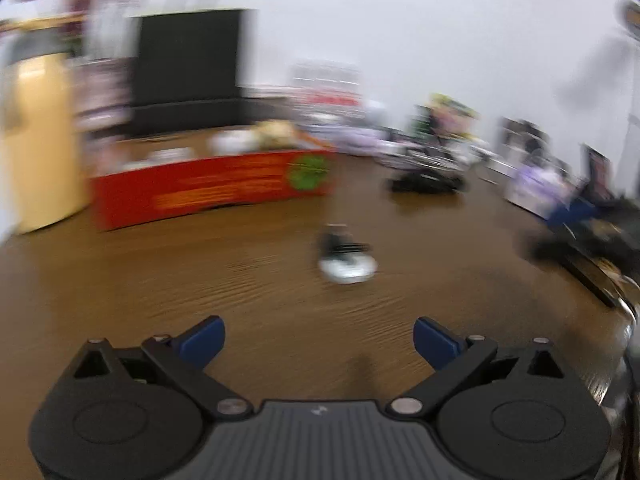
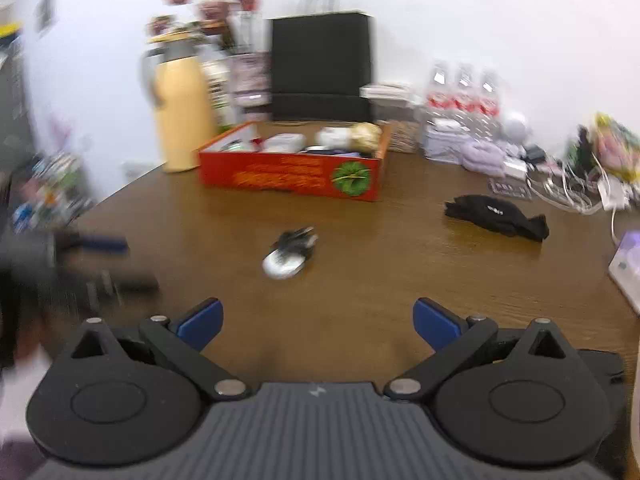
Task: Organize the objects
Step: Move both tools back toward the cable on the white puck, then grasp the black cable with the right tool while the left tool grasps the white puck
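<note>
A red cardboard box [image 2: 288,176] holding several small items stands at the back of the brown table [image 2: 360,280]; it also shows blurred in the left wrist view, red box [image 1: 208,192]. A small silver and black object [image 2: 290,254] lies alone mid-table, ahead of both grippers, object [image 1: 346,258]. A black folded cloth [image 2: 496,216] lies to the right, cloth [image 1: 426,182]. My left gripper [image 1: 318,336] is open with nothing between its blue pads. My right gripper [image 2: 318,318] is open and empty too. The left gripper shows as a dark blur [image 2: 100,244] at the right view's left side.
A yellow jug [image 2: 182,120] and a black bag [image 2: 322,64] stand behind the box. Water bottles [image 2: 464,92], purple cloth [image 2: 482,158], cables and chargers [image 2: 560,188] crowd the back right. The table's left edge [image 2: 120,188] drops off near the jug.
</note>
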